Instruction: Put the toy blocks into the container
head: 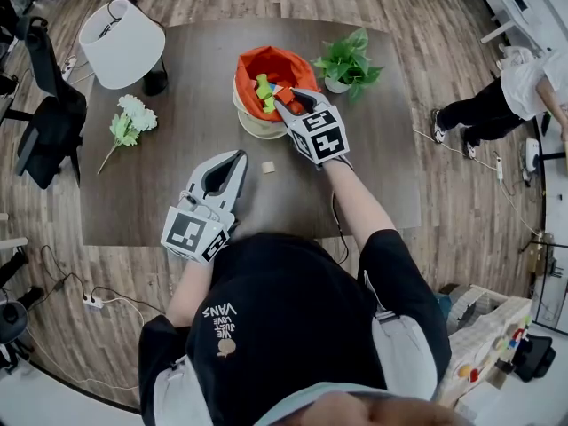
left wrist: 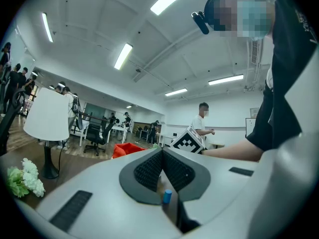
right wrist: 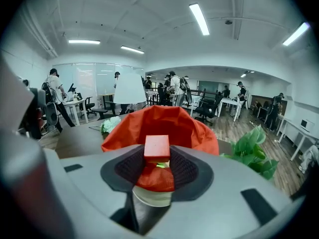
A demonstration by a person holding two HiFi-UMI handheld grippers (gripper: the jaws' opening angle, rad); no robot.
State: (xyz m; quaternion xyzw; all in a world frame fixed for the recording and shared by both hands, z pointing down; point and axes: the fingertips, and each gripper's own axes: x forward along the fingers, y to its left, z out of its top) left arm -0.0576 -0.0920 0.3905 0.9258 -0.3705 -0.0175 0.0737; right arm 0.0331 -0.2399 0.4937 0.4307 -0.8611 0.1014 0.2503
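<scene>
Grey ribbed pads meet on nothing as the left tongs [head: 232, 160] lie level over the dark-brown counter [head: 160, 193], nearest the person. Just beyond, 1 small pale cube [head: 268, 167] sits on the bare top. Further on, the right tongs [head: 282, 105] pinch a smooth, square-edged red block [right wrist: 157, 148] by their tips at the container [head: 251, 124], a cream bowl lined with floppy orange fabric [head: 282, 65] and holding green blocks [head: 264, 91]. Released too early, the block could catch the soft lip and tumble out. A nudge might tip the bowl.
</scene>
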